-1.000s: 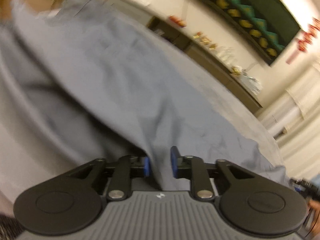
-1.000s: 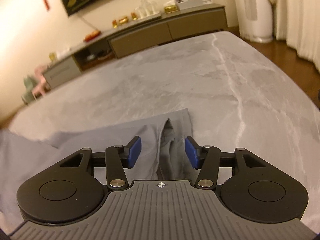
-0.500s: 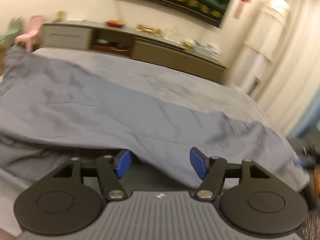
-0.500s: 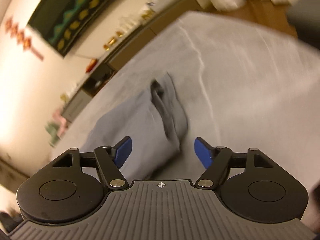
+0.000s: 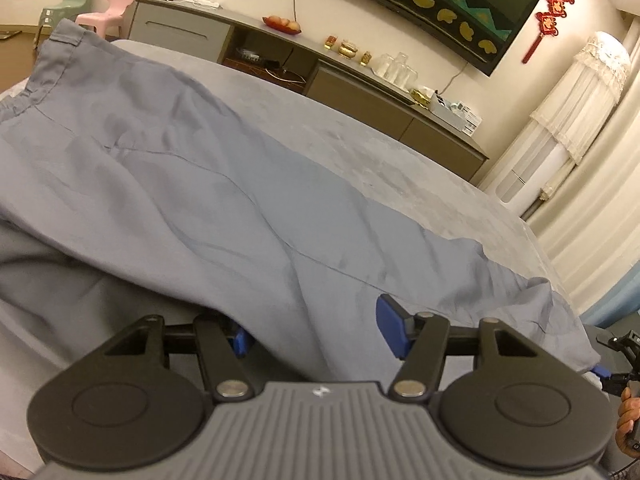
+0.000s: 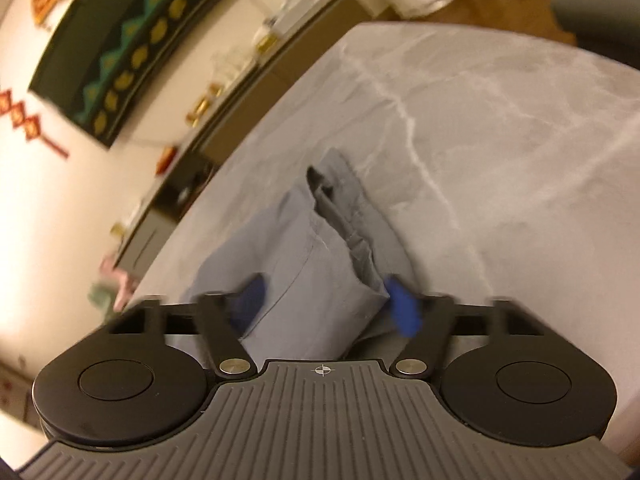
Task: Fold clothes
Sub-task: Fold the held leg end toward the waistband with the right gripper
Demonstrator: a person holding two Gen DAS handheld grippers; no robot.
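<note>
Grey trousers (image 5: pixel 224 184) spread over marbled table (image 6: pixel 500 128), sideboard (image 5: pixel 360 80) behind, left gripper (image 5: pixel 316 334) tilted down, jaws closing around cloth, right gripper (image 6: pixel 324 304) wide, straddling folded leg

A pair of grey-blue trousers (image 5: pixel 208 184) is being seen spread lengthwise across the grey marbled table (image 5: pixel 360 148), waistband toward the far left, a seam running along the upper leg. The leg ends (image 6: pixel 320 248) are being shown lying doubled on the table, hem openings facing away, cloth creased.
</note>
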